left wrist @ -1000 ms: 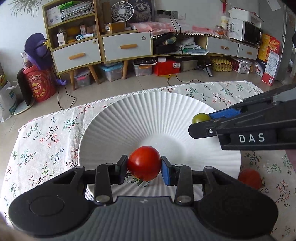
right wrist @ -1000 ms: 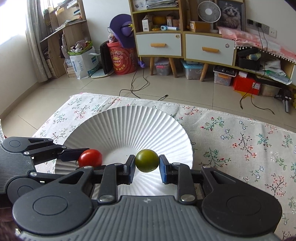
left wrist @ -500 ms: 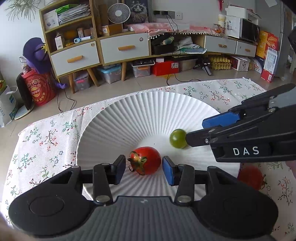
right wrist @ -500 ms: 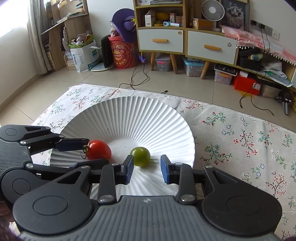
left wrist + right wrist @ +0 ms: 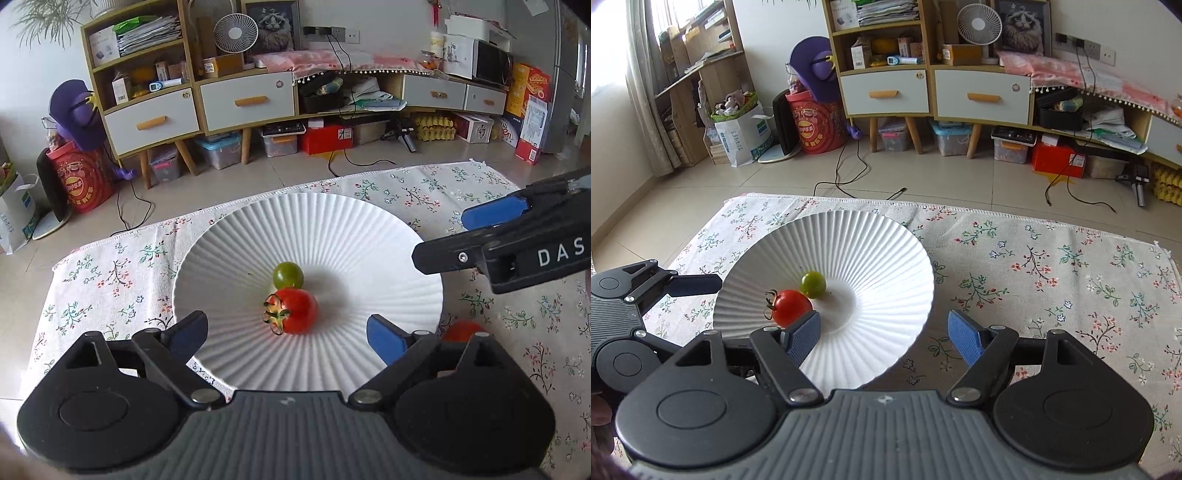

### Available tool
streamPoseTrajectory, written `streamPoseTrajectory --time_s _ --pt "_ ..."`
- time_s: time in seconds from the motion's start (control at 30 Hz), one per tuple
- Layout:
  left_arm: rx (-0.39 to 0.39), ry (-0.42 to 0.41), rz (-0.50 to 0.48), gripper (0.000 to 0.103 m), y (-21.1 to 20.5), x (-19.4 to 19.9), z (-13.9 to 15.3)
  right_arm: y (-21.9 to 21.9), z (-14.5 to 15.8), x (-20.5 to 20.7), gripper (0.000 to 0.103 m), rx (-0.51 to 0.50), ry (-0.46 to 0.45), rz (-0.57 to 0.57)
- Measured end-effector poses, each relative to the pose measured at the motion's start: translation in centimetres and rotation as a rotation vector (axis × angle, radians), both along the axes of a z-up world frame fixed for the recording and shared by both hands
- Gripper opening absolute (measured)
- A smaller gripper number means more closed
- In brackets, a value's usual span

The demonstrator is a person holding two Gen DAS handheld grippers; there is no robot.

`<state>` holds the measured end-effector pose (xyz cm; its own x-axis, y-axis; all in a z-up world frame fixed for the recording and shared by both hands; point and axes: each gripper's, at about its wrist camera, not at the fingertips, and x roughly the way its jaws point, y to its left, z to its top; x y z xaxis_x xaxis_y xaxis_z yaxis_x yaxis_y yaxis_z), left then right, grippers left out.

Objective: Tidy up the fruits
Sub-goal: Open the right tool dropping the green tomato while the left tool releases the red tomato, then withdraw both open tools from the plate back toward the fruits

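A red tomato [image 5: 295, 315] and a small green tomato [image 5: 288, 275] lie touching in the middle of a white ribbed plate [image 5: 369, 236]. My left gripper [image 5: 286, 334] is wide open and empty, just behind the red tomato. My right gripper [image 5: 882, 338] is wide open and empty, over the plate's near right rim [image 5: 905, 254]; the red tomato [image 5: 792, 308] and green tomato [image 5: 813, 284] lie ahead to its left. The right gripper also shows in the left wrist view [image 5: 461, 236] at the right. Another red tomato [image 5: 461, 329] lies on the cloth right of the plate, partly hidden by my left finger.
The plate sits on a floral tablecloth [image 5: 1052, 266] over a low table. The left gripper shows in the right wrist view [image 5: 698, 286] at the left edge. Cabinets, boxes and cables stand on the floor beyond the table's far edge.
Both grippers have opened and let go of their fruits, then drawn back. The red and green tomatoes now rest together on the plate.
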<state>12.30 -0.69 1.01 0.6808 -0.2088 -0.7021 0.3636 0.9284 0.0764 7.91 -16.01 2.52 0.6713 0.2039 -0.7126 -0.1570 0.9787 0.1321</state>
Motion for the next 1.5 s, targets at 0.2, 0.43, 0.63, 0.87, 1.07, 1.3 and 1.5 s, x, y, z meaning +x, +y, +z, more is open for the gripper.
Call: streamPoseTrajectory --time_s 0.2,0.43,0.63,0.87,1.07,1.3,1.5 --pt "0.004 0.013 0.006 0.096 1.1 -1.6 1.0 -0.2 1.0 -1.2 0.083 0.017 0.004 -0.002" --pt "-0.01 0.045 0.012 0.096 2.2 -3.6 1.2 0.1 1.5 -3.0 0.093 0.002 -0.01 0.048" --pt "-0.003 0.033 -0.001 0.096 2.8 -6.2 1.0 0.2 1.0 -4.5 0.096 -0.017 0.002 0.091" --pt "-0.027 0.042 0.0 0.096 3.9 -8.4 0.7 0.2 0.3 -6.8 0.098 -0.033 0.004 0.125" --pt "-0.05 0.044 0.012 0.096 5.0 -10.0 0.3 0.2 -0.1 -8.6 0.099 -0.033 -0.013 0.132" --pt "-0.073 0.053 0.025 0.096 5.8 -11.5 -0.3 -0.2 -0.5 -9.7 0.101 -0.021 -0.042 0.122" --pt "-0.086 0.041 0.023 0.096 6.4 -12.9 -1.2 0.0 -1.5 -10.7 0.101 -0.018 -0.041 0.127"
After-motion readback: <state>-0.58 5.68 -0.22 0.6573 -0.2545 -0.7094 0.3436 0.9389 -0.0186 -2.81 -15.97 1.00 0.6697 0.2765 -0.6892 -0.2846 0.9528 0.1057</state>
